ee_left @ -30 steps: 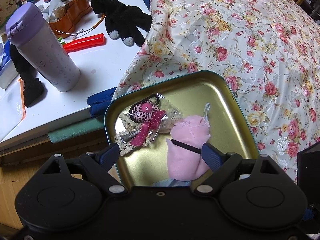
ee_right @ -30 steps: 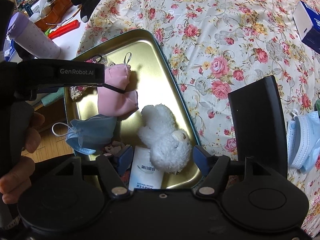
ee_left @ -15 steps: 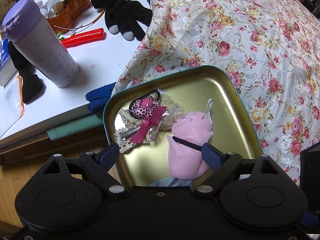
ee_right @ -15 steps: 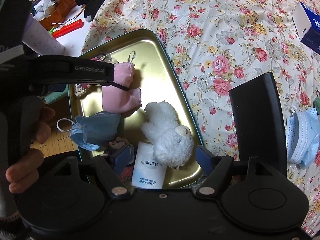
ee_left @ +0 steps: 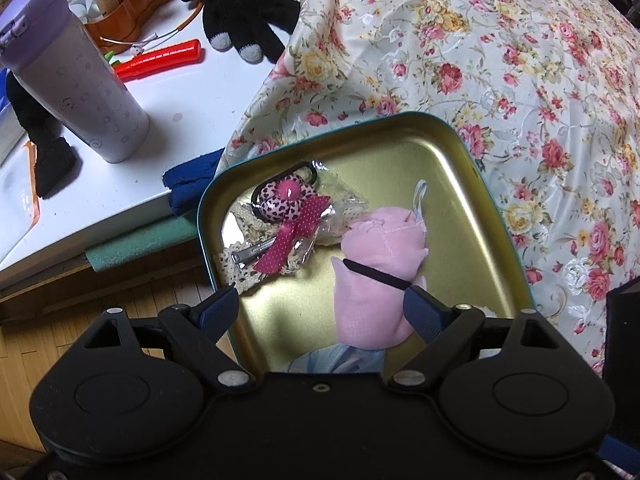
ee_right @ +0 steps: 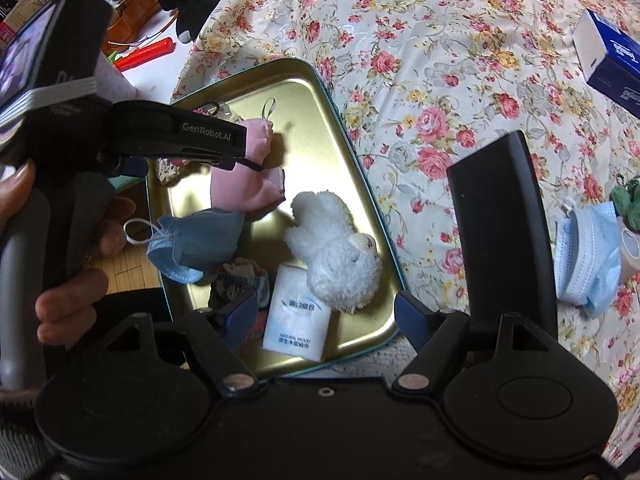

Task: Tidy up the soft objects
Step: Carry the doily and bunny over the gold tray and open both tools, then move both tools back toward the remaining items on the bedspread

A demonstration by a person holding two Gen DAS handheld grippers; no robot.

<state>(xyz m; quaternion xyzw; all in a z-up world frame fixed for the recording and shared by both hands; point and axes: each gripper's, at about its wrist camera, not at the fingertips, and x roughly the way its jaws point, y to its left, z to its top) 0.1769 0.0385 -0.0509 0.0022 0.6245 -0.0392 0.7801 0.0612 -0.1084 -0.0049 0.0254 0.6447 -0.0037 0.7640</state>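
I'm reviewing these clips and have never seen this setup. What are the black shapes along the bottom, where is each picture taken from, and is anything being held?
There is no robot: a person holds a hand-held claw in each hand, each with a camera looking along its two fingers. The black shapes are the claw bodies. The left claw hangs open over a gold tin tray on a floral cloth. The right claw has just been opening and grips nothing; a white plush toy lies below it. The tray also holds a pink pouch, a pink bow hair clip, a blue face mask and a tissue pack.
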